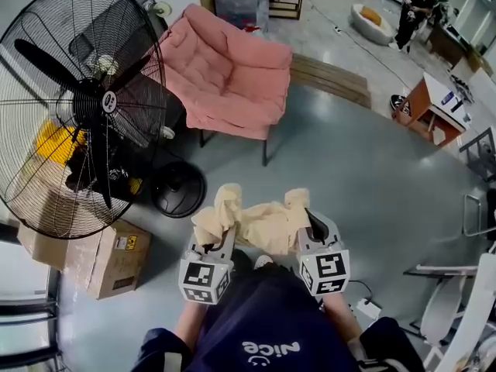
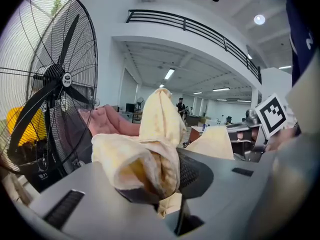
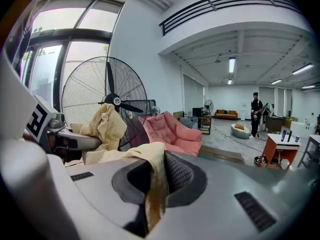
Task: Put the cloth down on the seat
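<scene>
While the head view has the cloth [image 1: 260, 223] held up between the left claw [image 1: 220, 235] and the right claw [image 1: 310, 227], well apart from the pink seat [image 1: 225, 76], the left gripper view shows that claw clamped on a bunched corner and the right gripper view shows its claw pinched tight on an edge, so I judge the carry and the laying-down are both yet to do.

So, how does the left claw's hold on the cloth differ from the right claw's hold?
The left claw pinches a thick bunched wad of the cloth; the right claw pinches only a thin flat edge. The left claw's jaws stand slightly wider than the right claw's. Both are shut on the same cream cloth, away from the pink seat.
</scene>
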Tool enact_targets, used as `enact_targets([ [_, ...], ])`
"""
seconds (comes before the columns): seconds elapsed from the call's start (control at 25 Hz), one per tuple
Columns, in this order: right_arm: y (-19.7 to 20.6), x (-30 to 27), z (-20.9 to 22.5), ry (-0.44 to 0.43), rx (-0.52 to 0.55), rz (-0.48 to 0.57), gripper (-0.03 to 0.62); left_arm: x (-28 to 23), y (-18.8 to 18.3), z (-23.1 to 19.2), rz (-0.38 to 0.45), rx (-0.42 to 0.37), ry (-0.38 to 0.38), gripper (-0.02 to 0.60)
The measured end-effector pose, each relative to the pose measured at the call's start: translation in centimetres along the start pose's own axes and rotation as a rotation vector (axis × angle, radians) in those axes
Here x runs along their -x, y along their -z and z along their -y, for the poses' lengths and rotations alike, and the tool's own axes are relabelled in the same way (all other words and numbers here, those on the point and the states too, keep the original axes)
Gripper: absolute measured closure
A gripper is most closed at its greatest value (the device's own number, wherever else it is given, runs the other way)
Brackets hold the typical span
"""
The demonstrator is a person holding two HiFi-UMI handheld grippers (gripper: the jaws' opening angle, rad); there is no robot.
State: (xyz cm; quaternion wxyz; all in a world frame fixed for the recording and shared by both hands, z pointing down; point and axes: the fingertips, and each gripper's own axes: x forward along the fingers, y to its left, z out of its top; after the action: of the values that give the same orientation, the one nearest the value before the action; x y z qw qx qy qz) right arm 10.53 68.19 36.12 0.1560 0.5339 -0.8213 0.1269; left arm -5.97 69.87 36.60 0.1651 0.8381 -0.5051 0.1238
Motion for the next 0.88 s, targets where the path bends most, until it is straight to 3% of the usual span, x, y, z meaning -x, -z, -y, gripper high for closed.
enact_targets([
  [0.32, -0.6, -2.0, -0.3, -0.013, 0.0, 0.006, 0.534, -2.0, 0.5, -0.5, -0.036, -0.001, 0.036, 0.495],
  [0.88, -6.1, -13.4, 1.0, 0.072, -0.003, 0.0, 0.534, -12.4, -4.9, -10.1, -0.028, 0.002, 0.13, 0.495],
])
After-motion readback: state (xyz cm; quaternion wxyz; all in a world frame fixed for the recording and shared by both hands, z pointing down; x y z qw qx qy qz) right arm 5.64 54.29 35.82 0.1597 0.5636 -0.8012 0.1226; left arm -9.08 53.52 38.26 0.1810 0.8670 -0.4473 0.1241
